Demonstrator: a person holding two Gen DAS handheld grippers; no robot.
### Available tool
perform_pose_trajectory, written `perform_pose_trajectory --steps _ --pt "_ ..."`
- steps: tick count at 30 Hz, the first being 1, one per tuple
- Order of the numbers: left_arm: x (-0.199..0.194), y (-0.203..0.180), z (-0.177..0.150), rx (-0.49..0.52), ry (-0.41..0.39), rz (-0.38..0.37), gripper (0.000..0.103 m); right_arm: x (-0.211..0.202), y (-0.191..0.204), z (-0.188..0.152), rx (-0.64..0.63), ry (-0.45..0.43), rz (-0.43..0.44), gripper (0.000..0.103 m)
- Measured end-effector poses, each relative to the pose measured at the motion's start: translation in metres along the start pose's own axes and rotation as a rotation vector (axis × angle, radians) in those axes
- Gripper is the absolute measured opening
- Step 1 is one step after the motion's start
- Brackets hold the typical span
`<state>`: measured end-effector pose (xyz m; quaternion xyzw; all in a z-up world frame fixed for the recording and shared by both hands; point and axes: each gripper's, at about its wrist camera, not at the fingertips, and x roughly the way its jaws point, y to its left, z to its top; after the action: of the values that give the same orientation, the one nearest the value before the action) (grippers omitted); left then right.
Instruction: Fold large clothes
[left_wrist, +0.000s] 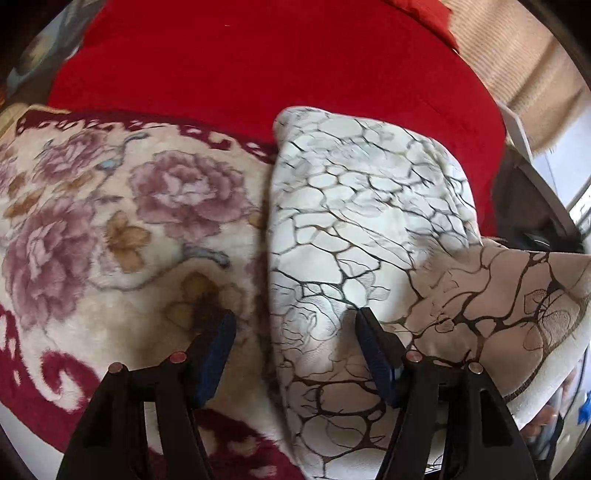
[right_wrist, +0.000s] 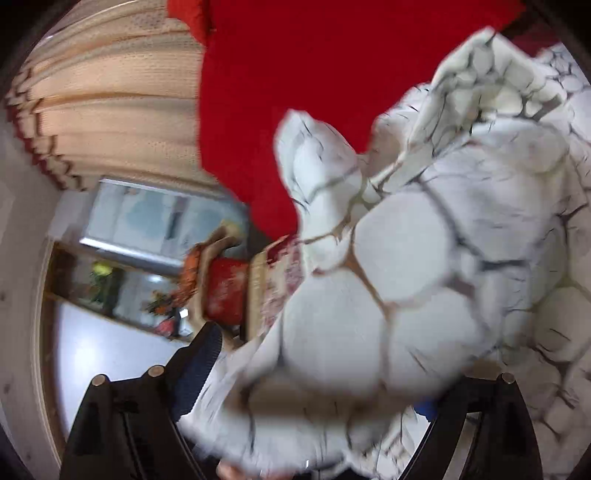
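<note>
A white cloth with a dark vein pattern (left_wrist: 354, 206) lies folded on a floral blanket (left_wrist: 122, 221). In the left wrist view its left edge runs between the fingers of my left gripper (left_wrist: 293, 328), which stands open just above it. The pads do not press on the cloth. In the right wrist view the same cloth (right_wrist: 406, 258) bulges up close, blurred, and fills the space in my right gripper (right_wrist: 317, 376). Those jaws stand wide apart. The left finger (right_wrist: 199, 365) shows beside the cloth, while the right one is mostly hidden behind it.
A red cover (left_wrist: 277, 66) spreads behind the blanket. A beige curtain (right_wrist: 110, 118) hangs beyond it, over a window (right_wrist: 155, 218). Below the window sit a shelf with small items (right_wrist: 166, 302) and a pale floor (right_wrist: 96, 350).
</note>
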<state>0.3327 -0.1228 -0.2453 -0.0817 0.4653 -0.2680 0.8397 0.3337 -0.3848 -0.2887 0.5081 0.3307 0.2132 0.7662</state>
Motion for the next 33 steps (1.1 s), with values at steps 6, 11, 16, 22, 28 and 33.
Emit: perform_pose_trajectory --steps 6,11,16,22,28,33 --pt "0.026 0.005 -0.006 -0.081 0.052 -0.114 0.067 0.029 -0.001 -0.003 -0.087 0.010 -0.230 0.026" --pt "0.001 0.021 0.011 -0.089 -0.003 -0.100 0.066 0.023 0.000 -0.008 -0.158 0.002 -0.255 0.020" --pt "0.010 0.047 0.012 -0.146 0.033 -0.040 0.066 0.024 -0.005 -0.006 -0.165 0.012 -0.228 0.020" --pt "0.029 0.043 0.009 -0.156 0.086 -0.173 0.053 0.000 0.005 -0.011 -0.228 -0.088 -0.134 0.018" --pt "0.027 -0.010 0.003 -0.018 0.025 -0.165 0.053 -0.030 0.040 -0.026 -0.351 -0.208 -0.157 0.016" --pt "0.032 -0.060 0.002 0.072 0.006 -0.167 0.054 -0.080 0.033 -0.019 -0.329 -0.309 -0.158 0.015"
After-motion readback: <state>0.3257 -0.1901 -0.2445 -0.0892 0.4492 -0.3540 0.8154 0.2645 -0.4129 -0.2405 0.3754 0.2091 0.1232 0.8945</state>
